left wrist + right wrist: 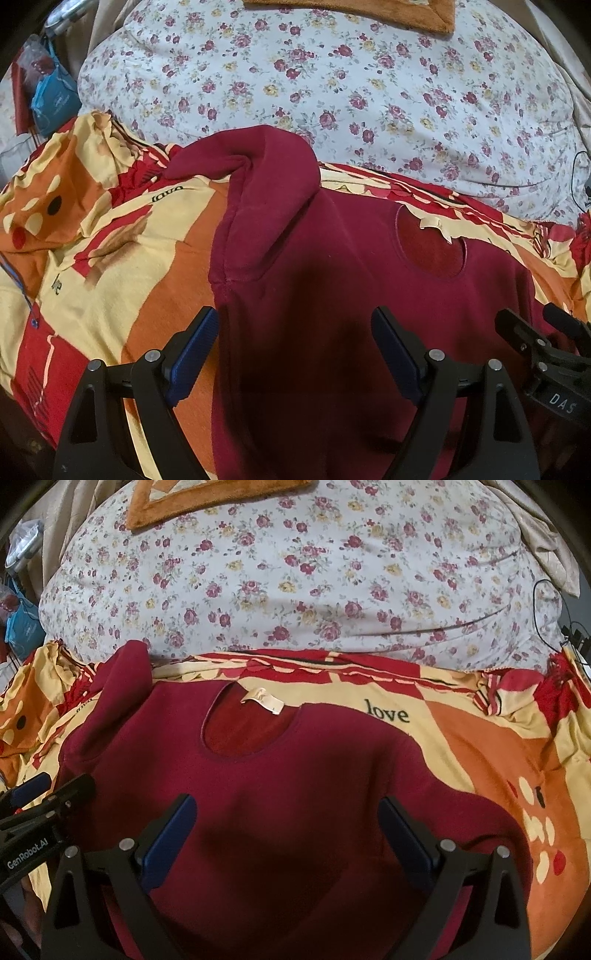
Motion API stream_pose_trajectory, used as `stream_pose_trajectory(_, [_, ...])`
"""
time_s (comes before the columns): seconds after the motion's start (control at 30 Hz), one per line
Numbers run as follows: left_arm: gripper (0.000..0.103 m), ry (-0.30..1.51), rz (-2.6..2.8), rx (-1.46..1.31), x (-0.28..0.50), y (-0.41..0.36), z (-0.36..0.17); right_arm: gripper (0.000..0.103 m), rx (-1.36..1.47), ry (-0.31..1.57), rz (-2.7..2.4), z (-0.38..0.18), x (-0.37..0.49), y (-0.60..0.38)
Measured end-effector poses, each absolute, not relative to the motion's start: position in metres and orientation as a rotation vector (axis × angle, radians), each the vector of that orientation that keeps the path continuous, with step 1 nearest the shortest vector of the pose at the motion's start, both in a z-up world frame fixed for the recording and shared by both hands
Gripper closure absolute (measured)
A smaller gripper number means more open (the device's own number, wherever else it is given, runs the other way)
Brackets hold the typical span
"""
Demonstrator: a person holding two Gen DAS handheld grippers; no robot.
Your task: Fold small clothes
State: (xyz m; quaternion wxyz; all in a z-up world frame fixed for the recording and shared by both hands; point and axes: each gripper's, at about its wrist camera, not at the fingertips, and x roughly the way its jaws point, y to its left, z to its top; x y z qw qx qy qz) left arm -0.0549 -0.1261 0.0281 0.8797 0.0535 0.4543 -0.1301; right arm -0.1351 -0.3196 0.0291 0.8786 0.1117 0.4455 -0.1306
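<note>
I see one garment: a dark red sweatshirt [295, 794] lying front up on the patterned bedspread [480, 746]. Round neckline faces away from me, with a pale label [263, 700] showing inside. Body lies mostly flat. One sleeve [266, 184] is bunched and raised at the far left.

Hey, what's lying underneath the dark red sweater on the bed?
The dark red sweater lies on a red, orange and cream bedsheet printed with the word "love". Whatever sits directly beneath its body is covered and cannot be seen.
</note>
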Motion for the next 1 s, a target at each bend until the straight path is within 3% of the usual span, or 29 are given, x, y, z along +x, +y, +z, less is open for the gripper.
stream_pose_trajectory(0.8, [0.027, 0.960, -0.268, 0.103, -0.043, -0.125, 0.025, 0.003, 0.244, 0.937, -0.239, 0.021, -0.121, -0.314])
stream_pose_trajectory(1.0, [0.031, 0.979, -0.288, 0.058, -0.034, -0.115, 0.028, 0.003, 0.224, 0.949, -0.228, 0.016, -0.116, -0.309])
